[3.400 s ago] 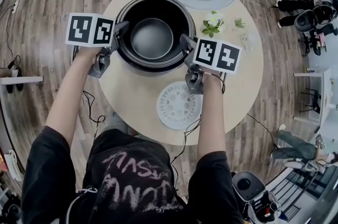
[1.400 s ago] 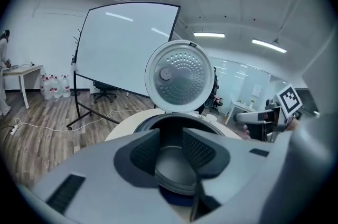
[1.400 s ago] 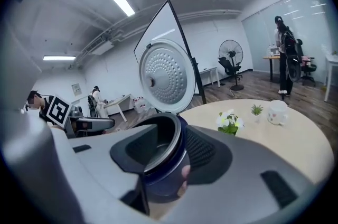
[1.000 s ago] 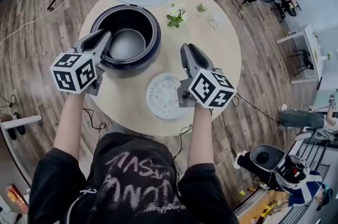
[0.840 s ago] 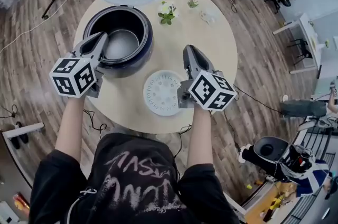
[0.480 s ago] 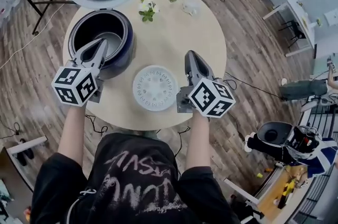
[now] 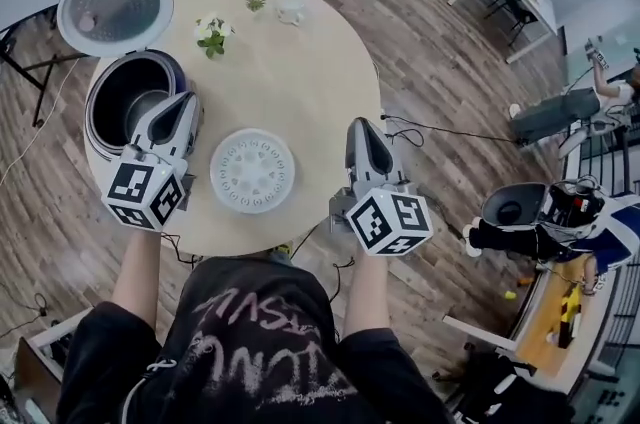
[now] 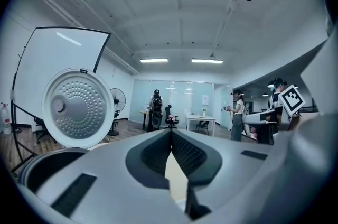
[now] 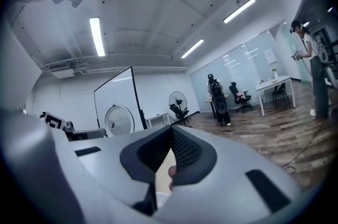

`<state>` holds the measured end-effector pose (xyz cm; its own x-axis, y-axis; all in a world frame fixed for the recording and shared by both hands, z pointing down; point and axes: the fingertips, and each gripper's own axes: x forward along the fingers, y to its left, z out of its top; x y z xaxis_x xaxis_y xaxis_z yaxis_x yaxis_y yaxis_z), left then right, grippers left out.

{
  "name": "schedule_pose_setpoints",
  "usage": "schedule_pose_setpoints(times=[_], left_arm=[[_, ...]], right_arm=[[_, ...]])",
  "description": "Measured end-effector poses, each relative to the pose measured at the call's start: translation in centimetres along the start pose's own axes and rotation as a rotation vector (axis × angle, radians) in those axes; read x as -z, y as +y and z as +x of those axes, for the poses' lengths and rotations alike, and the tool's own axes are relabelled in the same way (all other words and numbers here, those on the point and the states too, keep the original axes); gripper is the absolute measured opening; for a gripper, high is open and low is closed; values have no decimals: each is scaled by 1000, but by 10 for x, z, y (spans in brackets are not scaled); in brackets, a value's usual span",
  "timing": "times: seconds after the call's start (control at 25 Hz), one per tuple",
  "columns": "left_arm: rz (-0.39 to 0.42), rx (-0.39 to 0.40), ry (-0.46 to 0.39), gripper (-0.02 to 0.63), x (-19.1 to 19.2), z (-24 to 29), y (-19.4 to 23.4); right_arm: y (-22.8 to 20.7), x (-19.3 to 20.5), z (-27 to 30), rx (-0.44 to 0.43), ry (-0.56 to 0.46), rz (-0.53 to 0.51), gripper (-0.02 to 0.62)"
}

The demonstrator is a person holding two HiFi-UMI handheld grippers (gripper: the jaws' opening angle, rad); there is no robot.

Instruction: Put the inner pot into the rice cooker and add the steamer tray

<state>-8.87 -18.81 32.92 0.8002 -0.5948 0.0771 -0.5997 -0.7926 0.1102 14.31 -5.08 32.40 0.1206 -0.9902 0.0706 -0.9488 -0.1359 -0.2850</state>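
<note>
Fingers (image 8: 153, 151) of the left gripper (image 8: 170, 133) are pressed together tip to tip, with nothing caught between them. The right gripper (image 9: 170, 130) has its fingers (image 9: 187, 151) closed the same way, and it too is empty. From the head view, the person holds both tools roughly level above a round, pale wooden desk (image 7: 300, 82). The left one hangs over the near rim of the open rice cooker (image 7: 100, 112), which stands at the desk's left edge. The inner pot (image 7: 140, 102) is already seated inside the cooker, and the perforated lid (image 7: 113, 7) is swung up behind it. The right one sits over the desk's near right edge. Between the two lies the white, perforated steamer tray (image 7: 252, 170), flat on the desk just right of the cooker and touched by neither tool. A small potted plant (image 7: 212, 34) stands toward the far side of the desk, well apart from the tray. Wood-look floor (image 7: 450, 62) surrounds the desk.
</note>
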Motion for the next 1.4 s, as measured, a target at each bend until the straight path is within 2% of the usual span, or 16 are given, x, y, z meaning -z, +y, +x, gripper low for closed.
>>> schedule_pose_setpoints(times=[0.2,0.4,0.52,0.64,0.76,1.12,1.4], left_arm=[[38,39,-7,11,-1,12,-24],[52,52,-21,15,-6,14,-38],[50,45,-25,60,-7,10,-39],[36,43,-30,141,-7,8,-35],[28,35,-39,194,-9,5,-29],[29,8,-28,228,-3,-1,-21],[21,-13,-22,241,1,-4,-19]], right_arm=[[-13,-2,-24,34,-21,-22,12],[-17,-7,-35,36,-34,-56,63],[-17,-10,-39,33,-43,-58,118],[-18,-9,-38,28,-40,-57,176],[-18,-8,-36,26,-38,-50,222],[-16,-1,-30,12,-15,-53,257],[-8,6,-14,-40,16,-62,262]])
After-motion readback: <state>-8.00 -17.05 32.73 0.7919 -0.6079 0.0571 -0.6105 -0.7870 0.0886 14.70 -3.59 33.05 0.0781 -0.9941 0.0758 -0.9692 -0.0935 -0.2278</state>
